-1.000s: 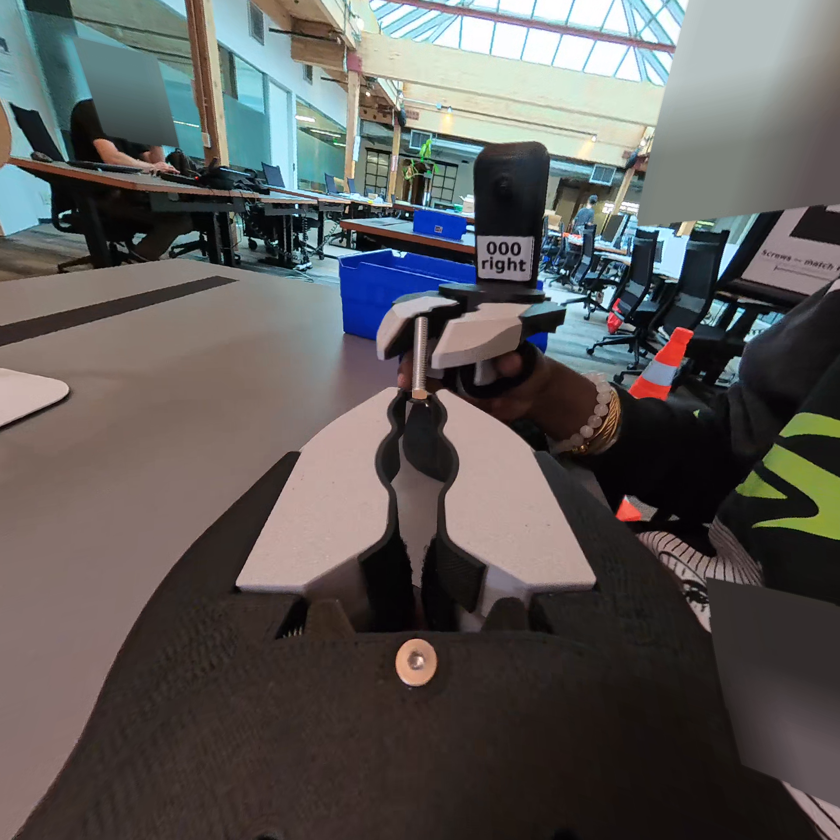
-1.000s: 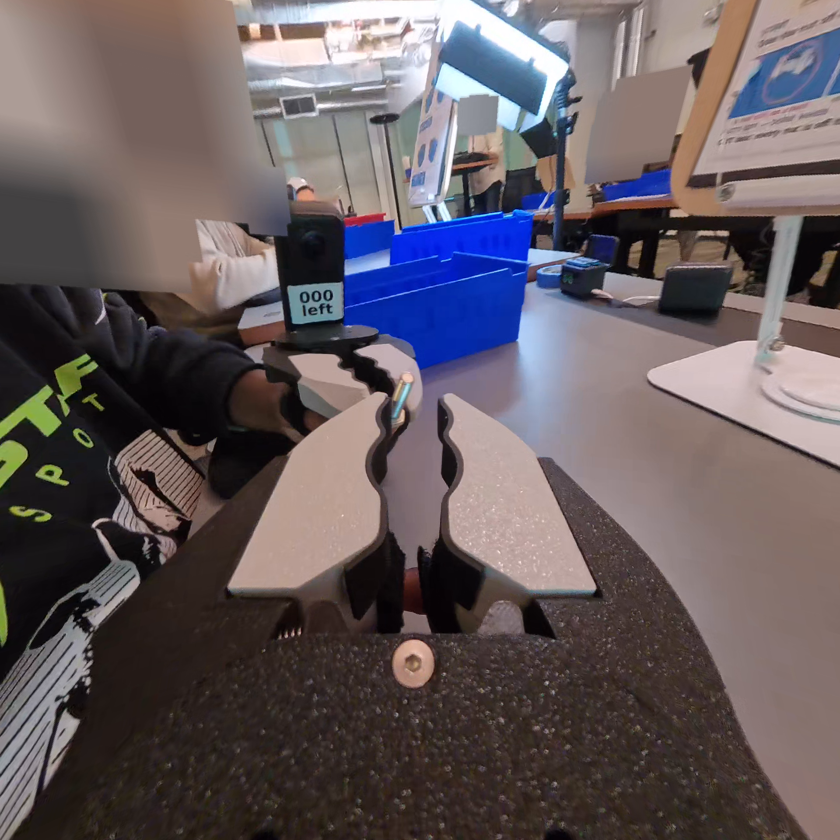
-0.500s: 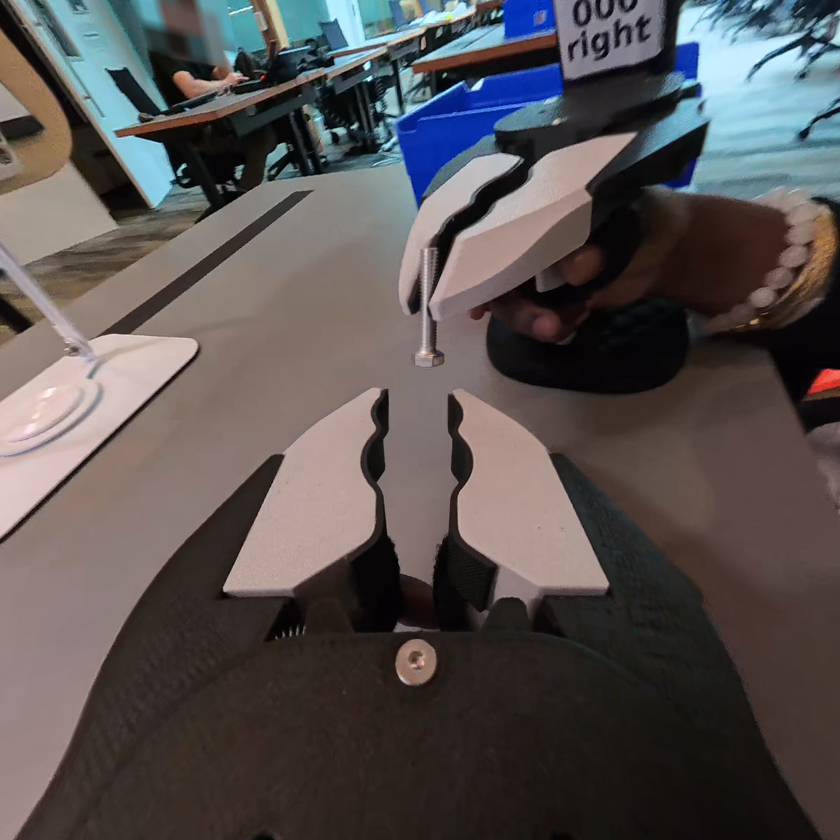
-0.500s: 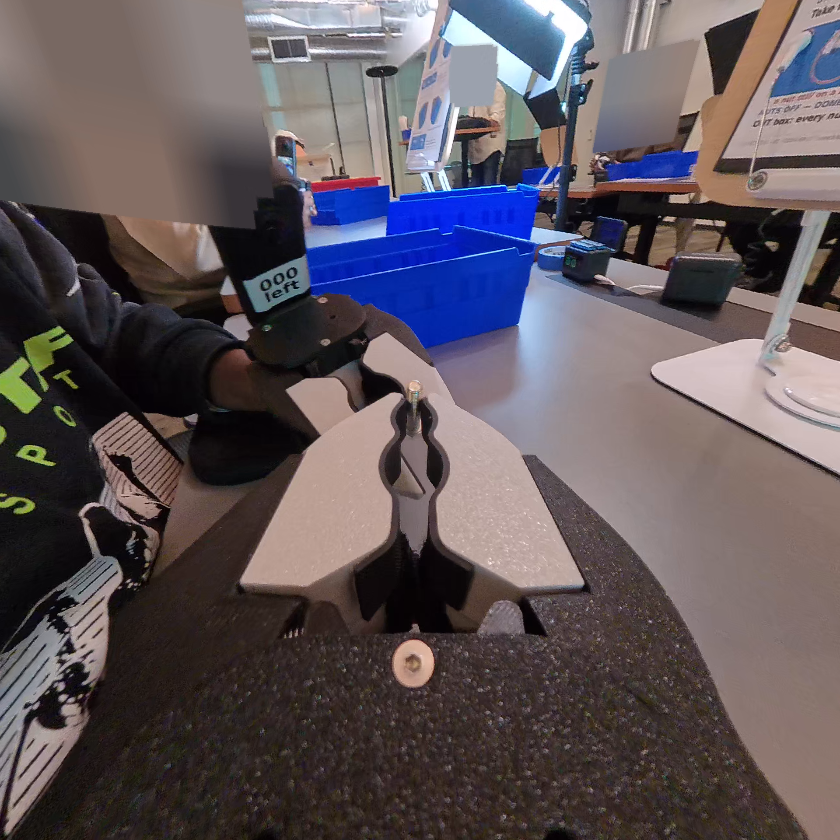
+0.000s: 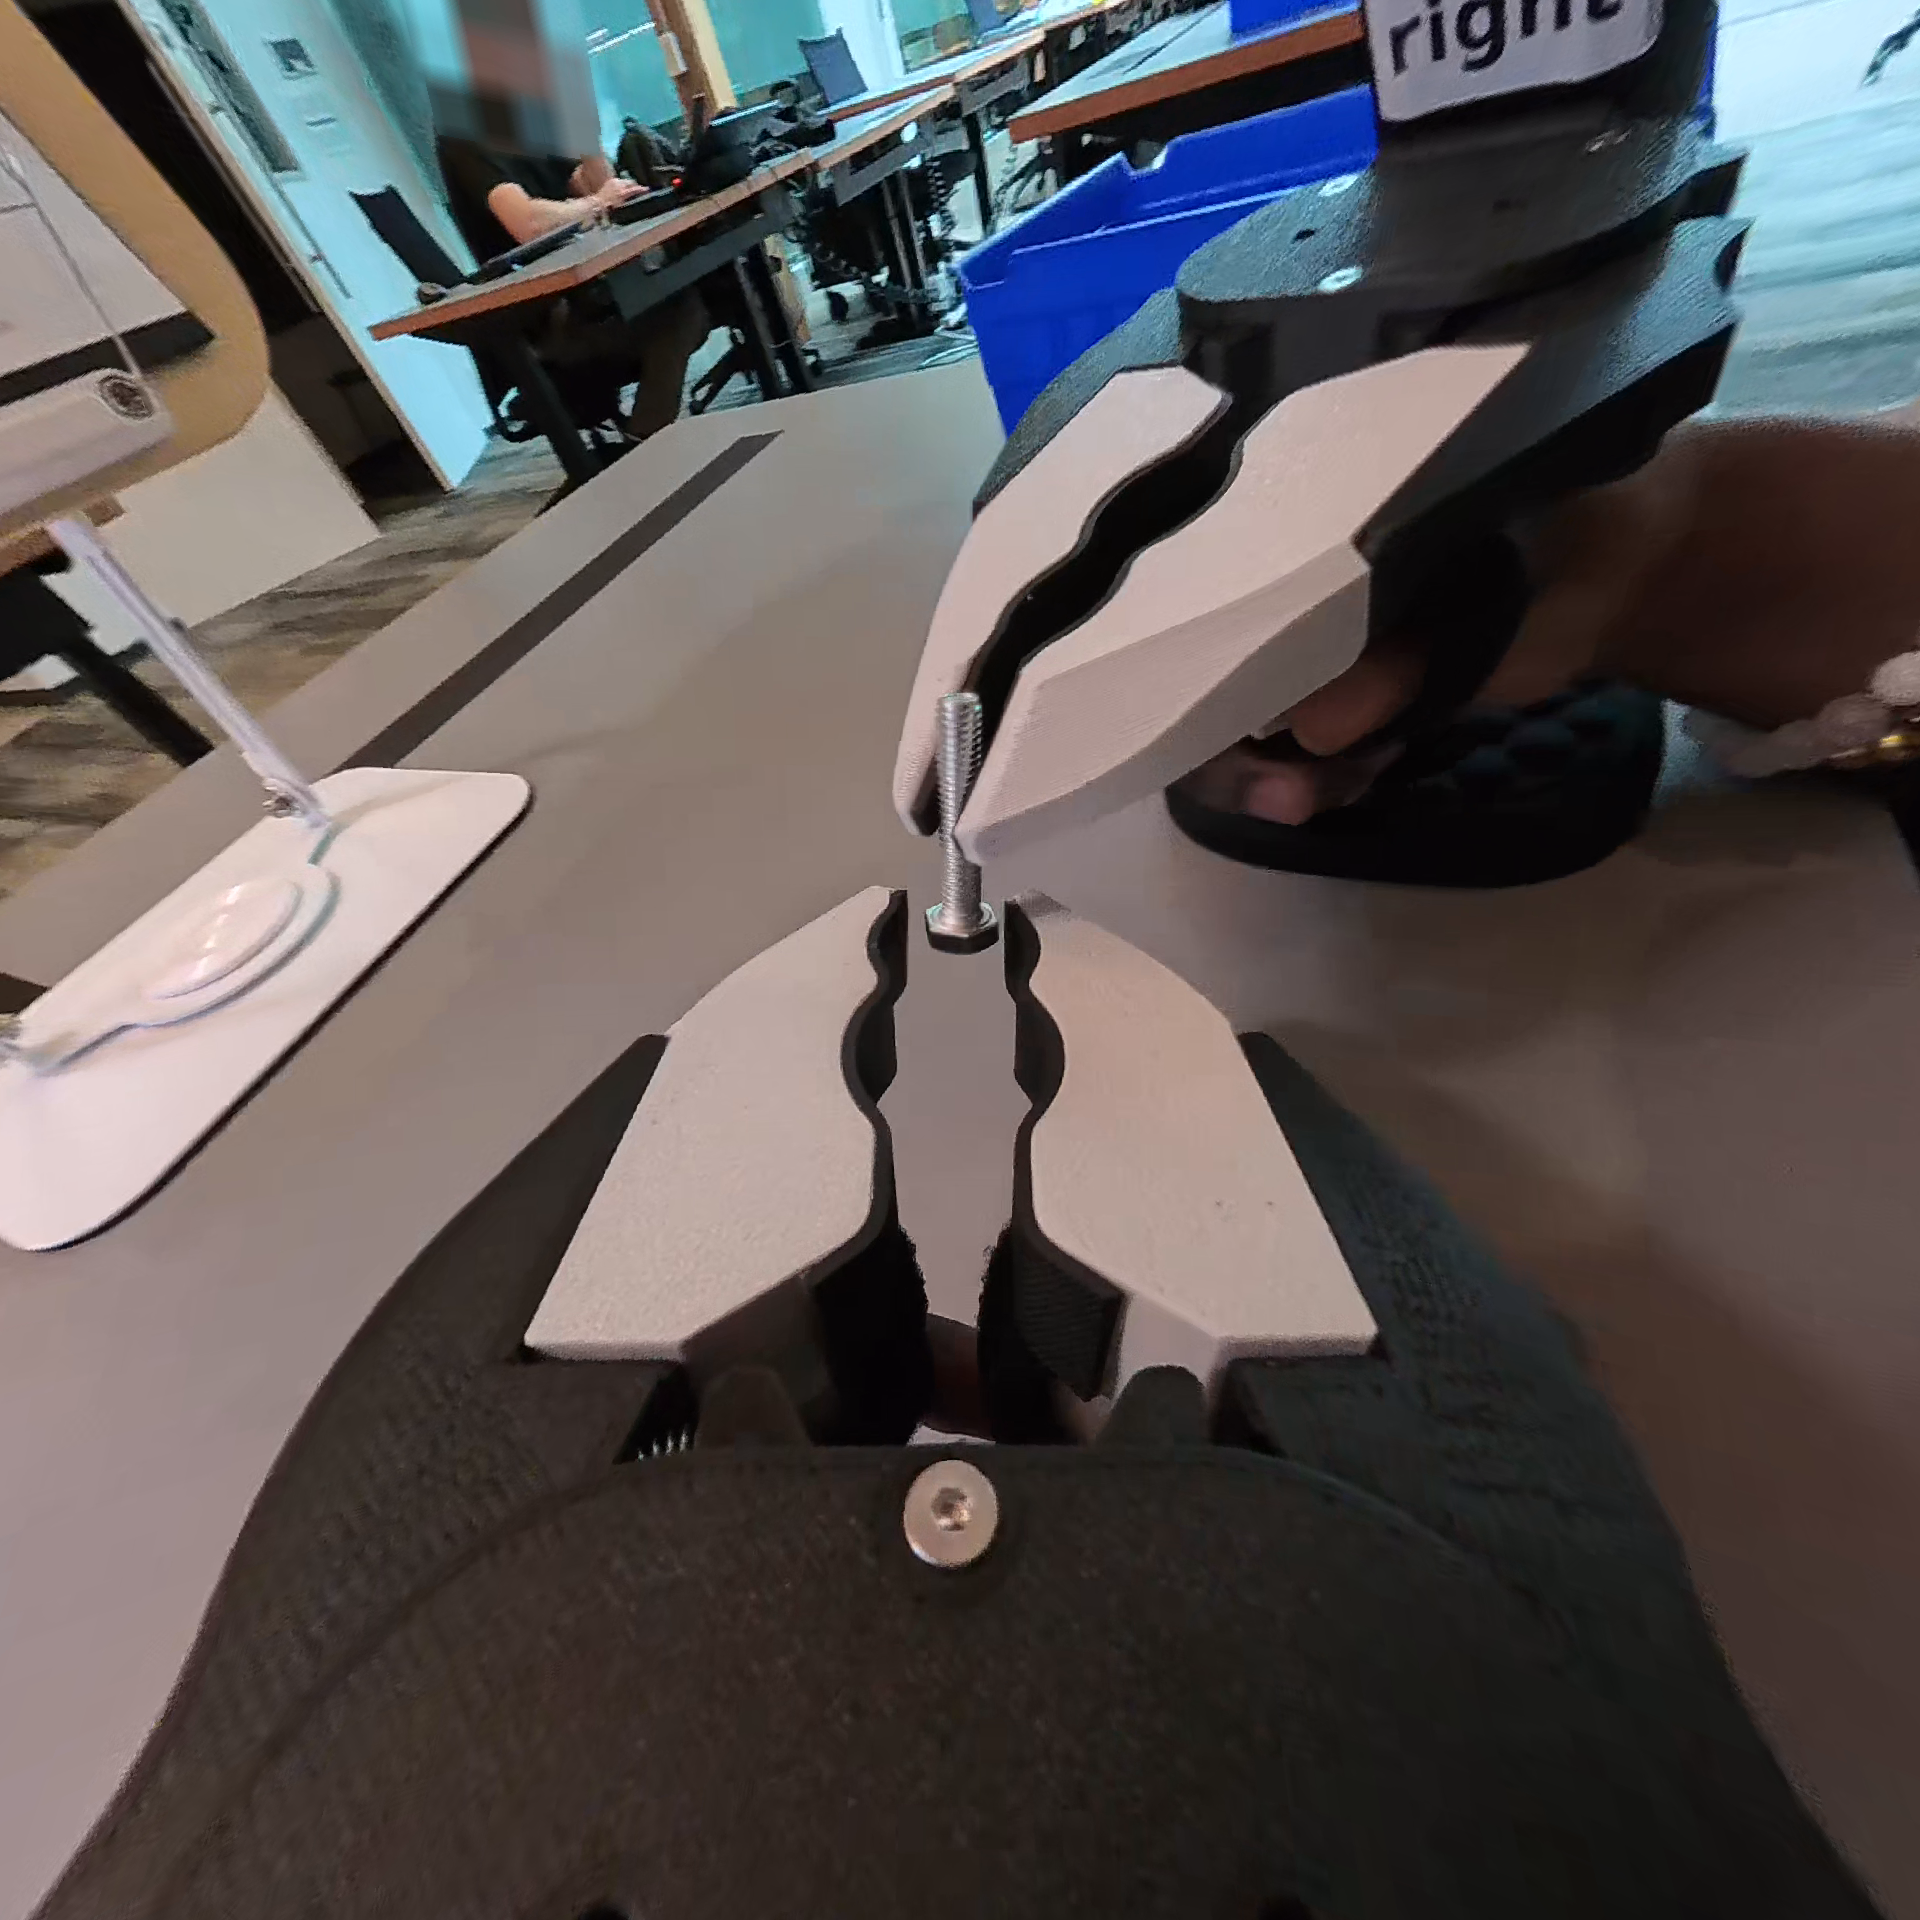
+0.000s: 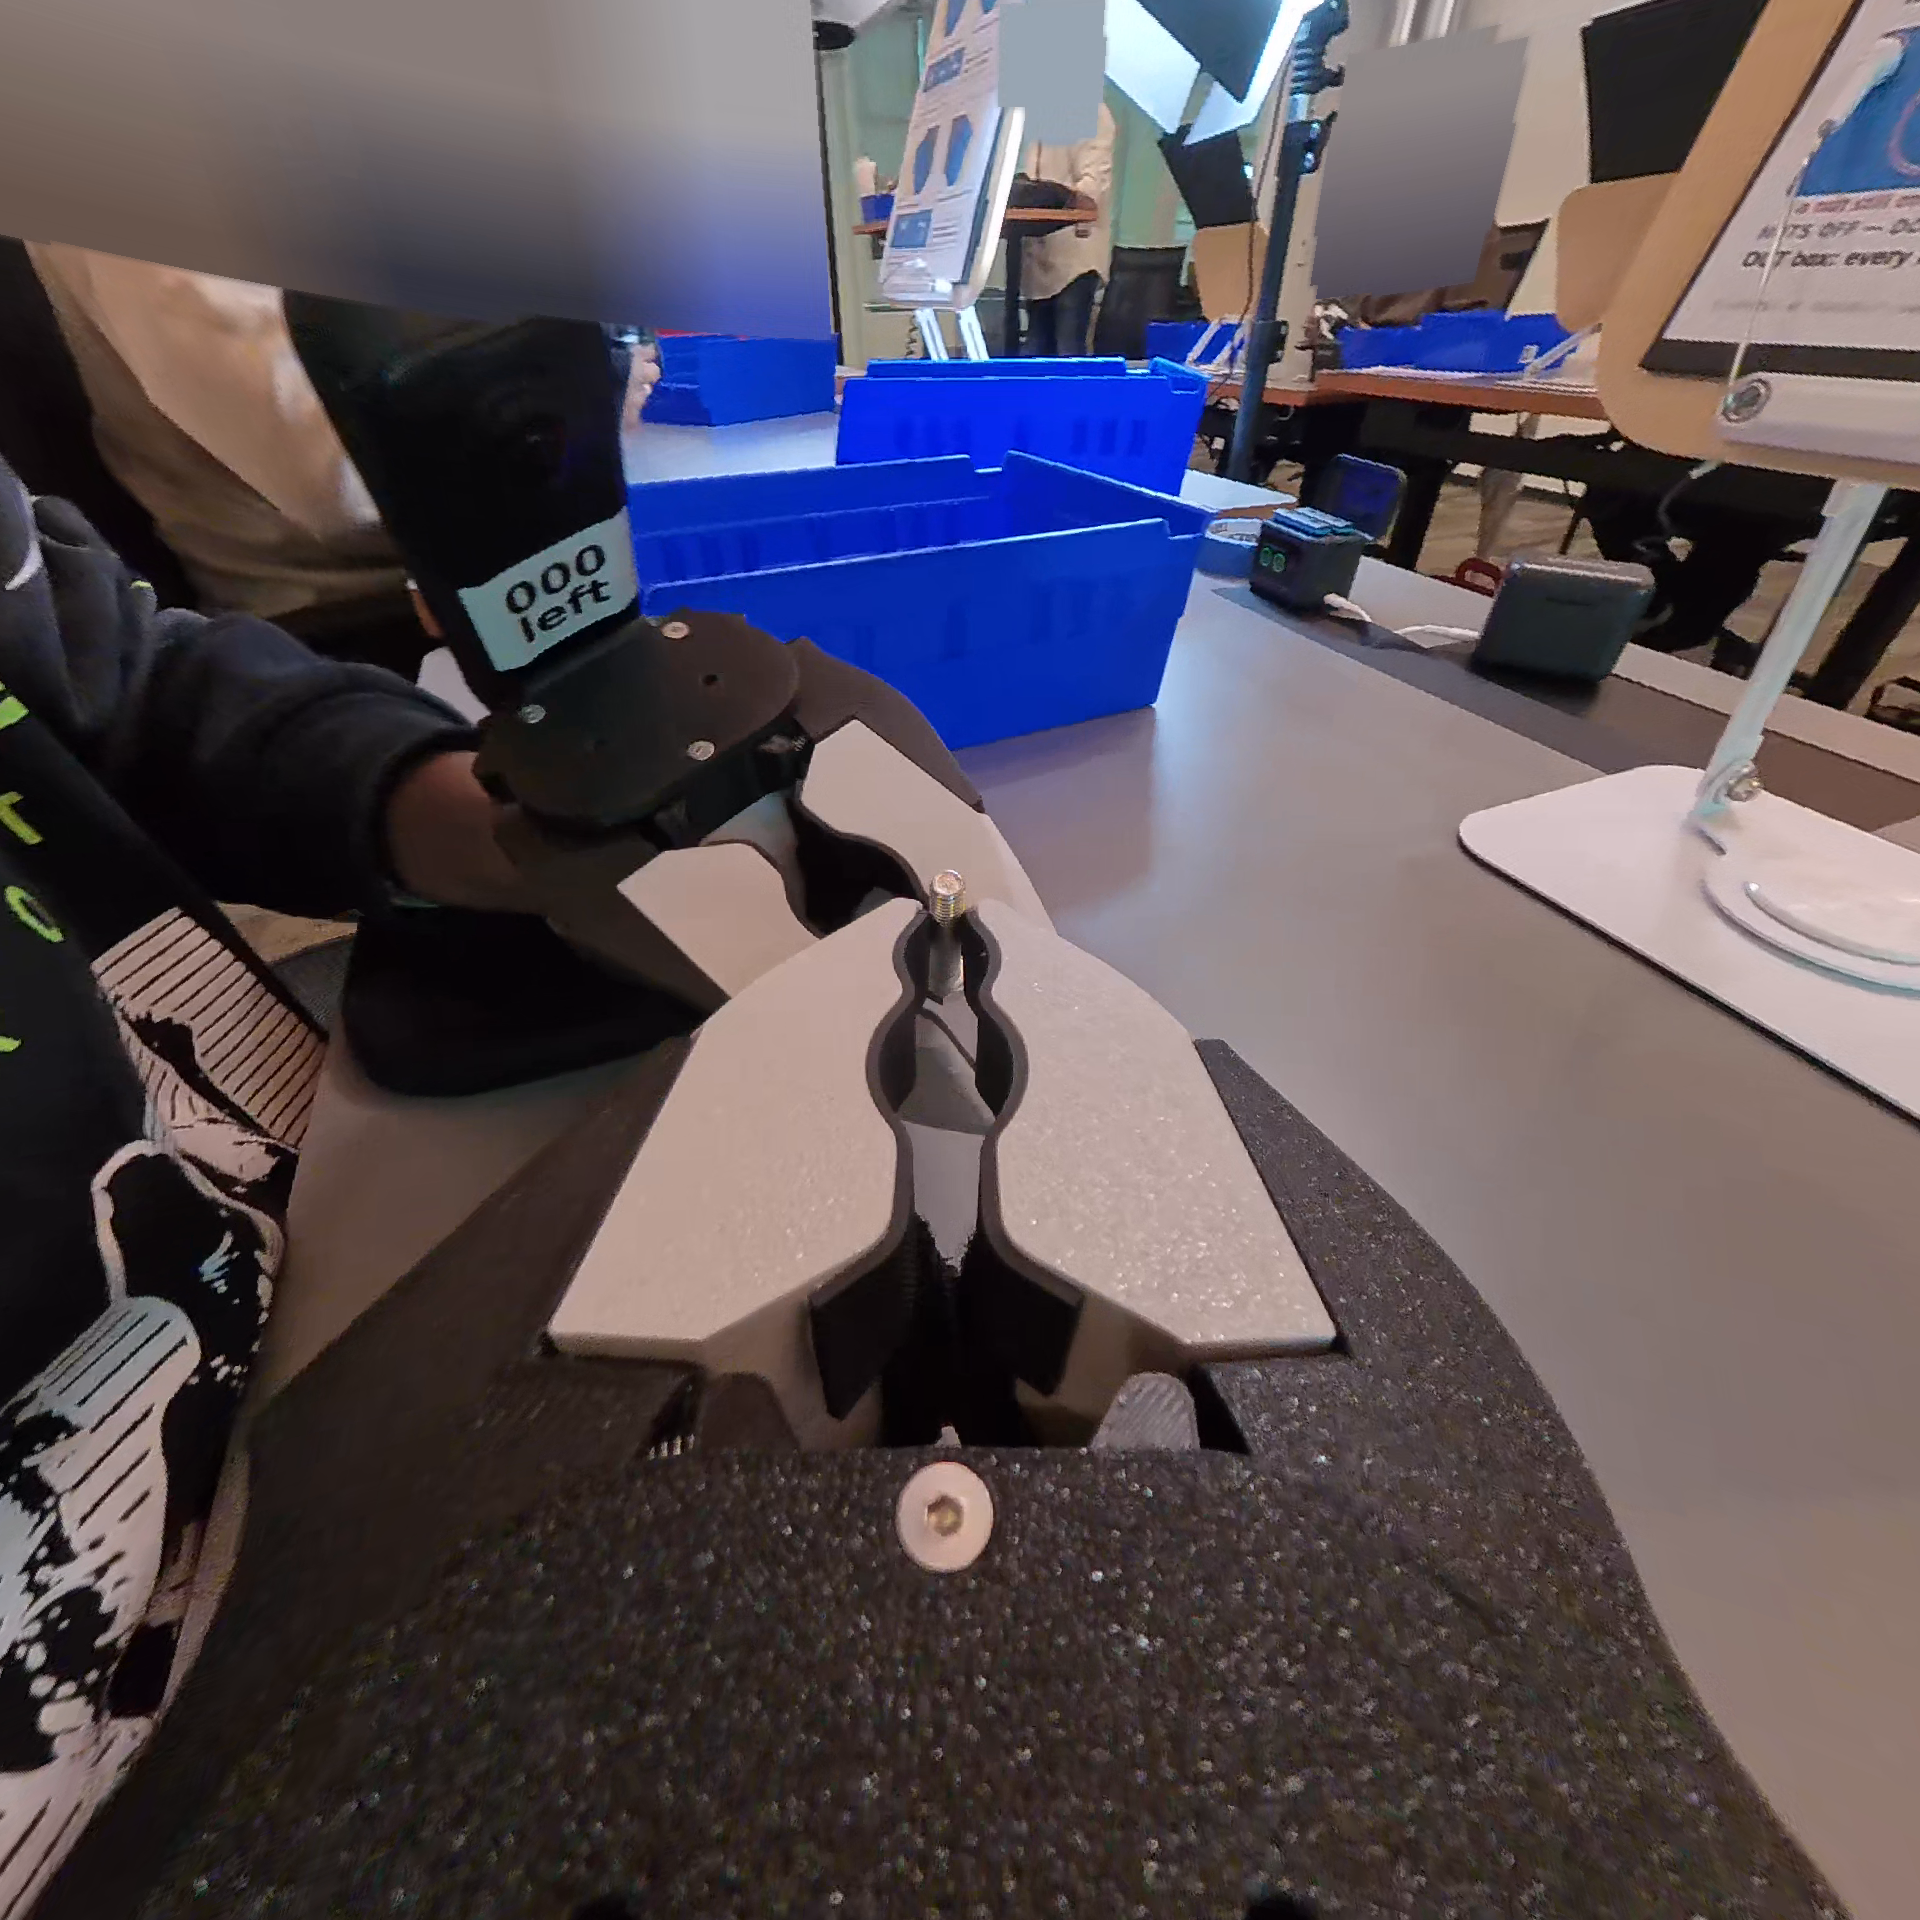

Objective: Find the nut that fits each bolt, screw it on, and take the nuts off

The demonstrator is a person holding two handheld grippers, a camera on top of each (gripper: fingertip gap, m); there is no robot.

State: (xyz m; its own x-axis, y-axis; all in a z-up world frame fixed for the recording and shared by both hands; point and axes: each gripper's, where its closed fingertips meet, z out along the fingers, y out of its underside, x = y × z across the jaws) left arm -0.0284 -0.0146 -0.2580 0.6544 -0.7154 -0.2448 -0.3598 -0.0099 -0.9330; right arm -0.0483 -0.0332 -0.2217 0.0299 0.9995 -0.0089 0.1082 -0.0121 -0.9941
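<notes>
A: Well, what is the right gripper (image 5: pixel 940 826) holding?

B: A slim silver threaded bolt (image 5: pixel 957 808), upright, its shank pinched between the tips of the pale grey, grainy-surfaced jaws. The jaws are closed on it, and their wavy black inner edges leave small oval gaps behind the shank. In the right wrist view the blunt threaded end of the bolt pokes up past the jaw tips.

A: And its head?

B: The hexagonal head points down, below the right jaws. It sits level with the tips of the left gripper (image 5: pixel 948 914), in the gap between them. Whether it touches the desk or either tip, I cannot tell.

A: How do the left jaws stand?

B: Parted by a narrow gap, holding nothing. They share the same matt grey faces and scalloped black linings, on a coarse black textured body with one round metal screw at its centre.

A: What lies around them?

B: A smooth grey desk (image 5: pixel 675 665) with a dark stripe. Left of the left jaws is a flat white rounded stand base (image 5: pixel 208 987) with a clear post. Beyond the right jaws sits a ribbed blue plastic bin (image 6: pixel 935 613).
</notes>
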